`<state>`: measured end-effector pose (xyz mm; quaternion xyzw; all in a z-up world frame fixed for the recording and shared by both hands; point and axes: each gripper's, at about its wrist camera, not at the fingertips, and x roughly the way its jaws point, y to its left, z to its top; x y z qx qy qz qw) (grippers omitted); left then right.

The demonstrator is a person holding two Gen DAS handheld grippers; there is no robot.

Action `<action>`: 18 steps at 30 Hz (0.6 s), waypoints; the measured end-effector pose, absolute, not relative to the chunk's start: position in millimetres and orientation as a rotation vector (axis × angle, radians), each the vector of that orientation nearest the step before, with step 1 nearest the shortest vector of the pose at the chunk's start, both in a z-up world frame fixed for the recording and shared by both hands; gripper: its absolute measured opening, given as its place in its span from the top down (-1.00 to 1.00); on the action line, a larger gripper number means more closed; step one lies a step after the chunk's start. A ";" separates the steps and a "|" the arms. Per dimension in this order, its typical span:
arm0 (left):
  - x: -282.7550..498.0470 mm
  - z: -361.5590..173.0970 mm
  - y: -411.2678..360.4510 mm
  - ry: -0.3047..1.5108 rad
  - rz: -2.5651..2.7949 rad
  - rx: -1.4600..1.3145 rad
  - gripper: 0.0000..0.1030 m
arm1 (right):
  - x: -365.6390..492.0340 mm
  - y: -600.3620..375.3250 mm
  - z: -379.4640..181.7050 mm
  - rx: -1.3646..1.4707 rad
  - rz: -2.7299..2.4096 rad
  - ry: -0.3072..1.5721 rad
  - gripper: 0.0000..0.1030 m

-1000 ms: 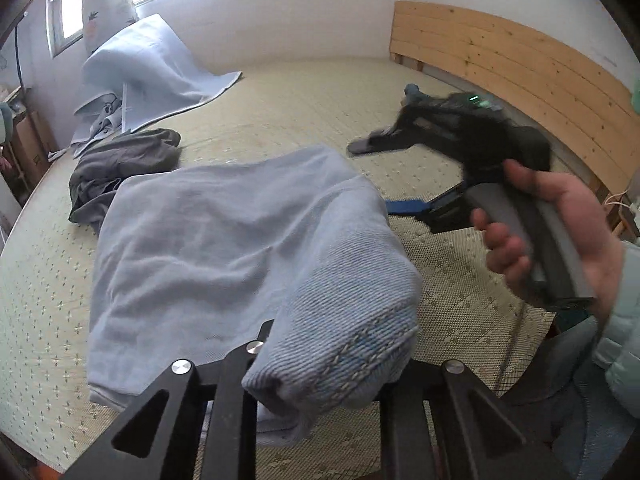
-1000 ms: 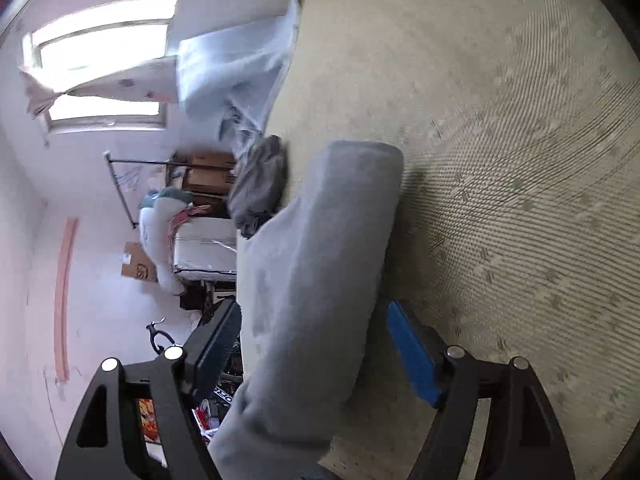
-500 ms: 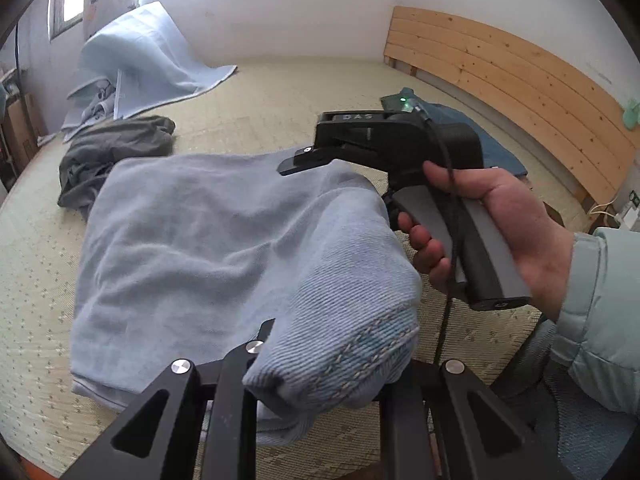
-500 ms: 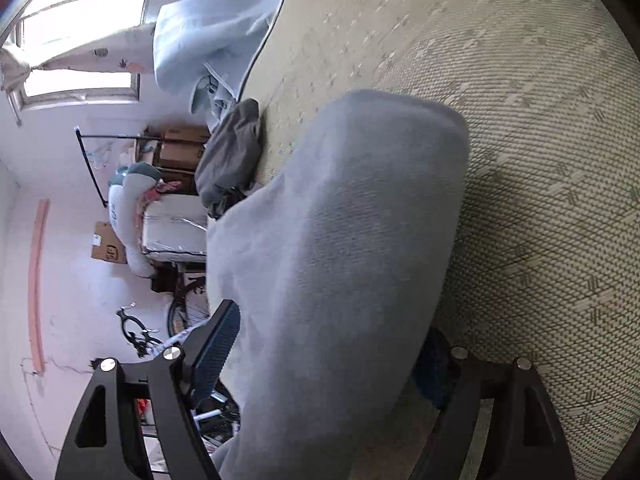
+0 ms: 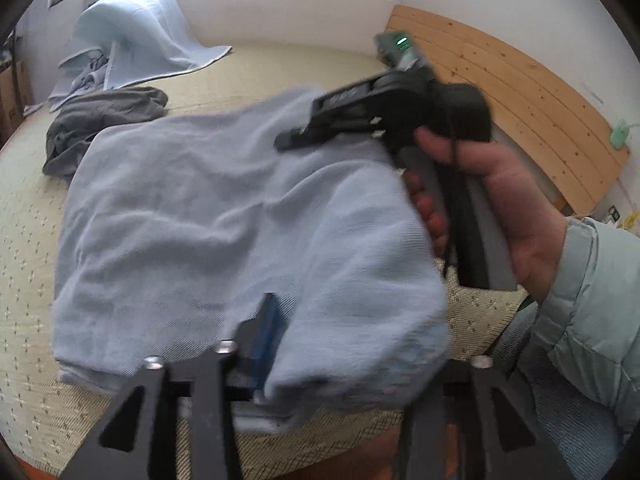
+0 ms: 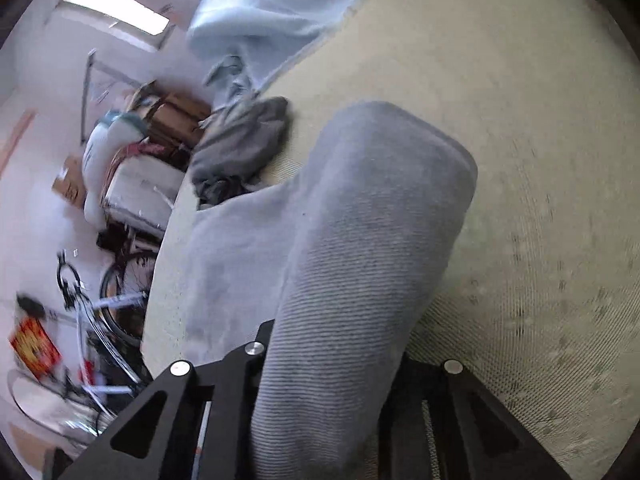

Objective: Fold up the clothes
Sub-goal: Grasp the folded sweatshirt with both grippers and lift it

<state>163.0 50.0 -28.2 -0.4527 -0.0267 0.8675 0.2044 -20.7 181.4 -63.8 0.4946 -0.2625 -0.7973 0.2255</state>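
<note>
The light-blue garment [image 5: 208,216], lying mid-frame partly folded with further folds seemingly left, is being pinched at its near fold by the left gripper [image 5: 340,364] and clenched by the right gripper [image 6: 328,376], while woven matting [image 5: 28,208], a grey garment [image 5: 104,116] upper left and a wooden headboard [image 5: 520,100] are being shown around it.

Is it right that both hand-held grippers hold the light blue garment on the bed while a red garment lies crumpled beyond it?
Not quite: the crumpled garment beyond the light blue garment is dark grey, not red, as the left wrist view shows. The rest stands.
</note>
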 end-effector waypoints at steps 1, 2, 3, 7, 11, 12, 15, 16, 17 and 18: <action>165.6 -26.0 43.5 -0.101 2.418 -1.256 -0.12 | -17.9 178.0 -52.1 1.333 -2.209 -0.689 0.65; 168.2 -23.8 37.3 -0.126 2.417 -1.250 -0.20 | -14.7 175.0 -41.6 1.304 -2.214 -0.665 0.65; 170.4 -21.9 33.1 -0.140 2.416 -1.248 -0.29 | -11.6 172.0 -31.0 1.274 -2.218 -0.641 0.66; 186.5 -7.8 15.9 -0.188 2.426 -1.225 -0.33 | 2.9 153.8 8.9 1.180 -2.245 -0.549 0.66; 207.0 7.5 13.4 -0.161 2.462 -1.193 -0.33 | 16.1 130.9 41.8 1.150 -2.265 -0.510 0.66; 213.0 11.7 14.1 -0.146 2.475 -1.181 -0.33 | 17.2 123.1 49.9 1.158 -2.264 -0.510 0.66; 233.3 26.6 15.1 -0.093 2.554 -1.116 -0.33 | 22.1 105.2 71.5 1.193 -2.263 -0.503 0.66; 237.5 30.9 13.1 -0.089 2.583 -1.100 -0.33 | 25.4 98.6 80.4 1.209 -2.266 -0.487 0.66; 241.3 35.2 11.0 -0.085 2.610 -1.084 -0.33 | 27.2 91.3 87.4 1.223 -2.269 -0.469 0.66; 241.8 39.6 7.7 -0.092 2.627 -1.072 -0.33 | 29.0 83.9 94.4 1.236 -2.272 -0.451 0.66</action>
